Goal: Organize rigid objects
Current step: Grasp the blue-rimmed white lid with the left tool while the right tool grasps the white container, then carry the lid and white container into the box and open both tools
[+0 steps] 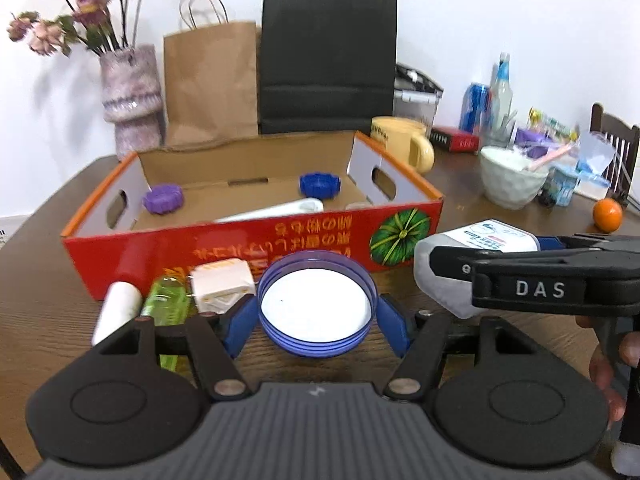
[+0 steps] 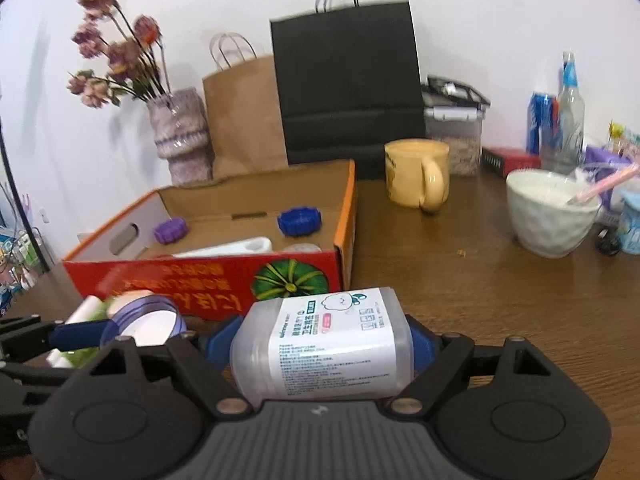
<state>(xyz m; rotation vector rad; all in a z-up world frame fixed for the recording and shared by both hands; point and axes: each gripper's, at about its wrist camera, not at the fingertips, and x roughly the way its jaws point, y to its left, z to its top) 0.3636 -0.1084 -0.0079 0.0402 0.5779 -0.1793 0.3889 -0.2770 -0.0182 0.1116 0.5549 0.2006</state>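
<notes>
table (image 2: pixel 500 280): glossy wood grain | box (image 1: pixel 248 248): printed cardboard | jar (image 2: pixel 324 344): frosted plastic, paper label

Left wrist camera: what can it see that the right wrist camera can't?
Only the left wrist view shows the orange and the small white box by the lid. Only the right wrist view shows the jar's whole label, facing the camera. Both show the red box, the purple lid in the left jaws, the yellow mug and the vase.
</notes>
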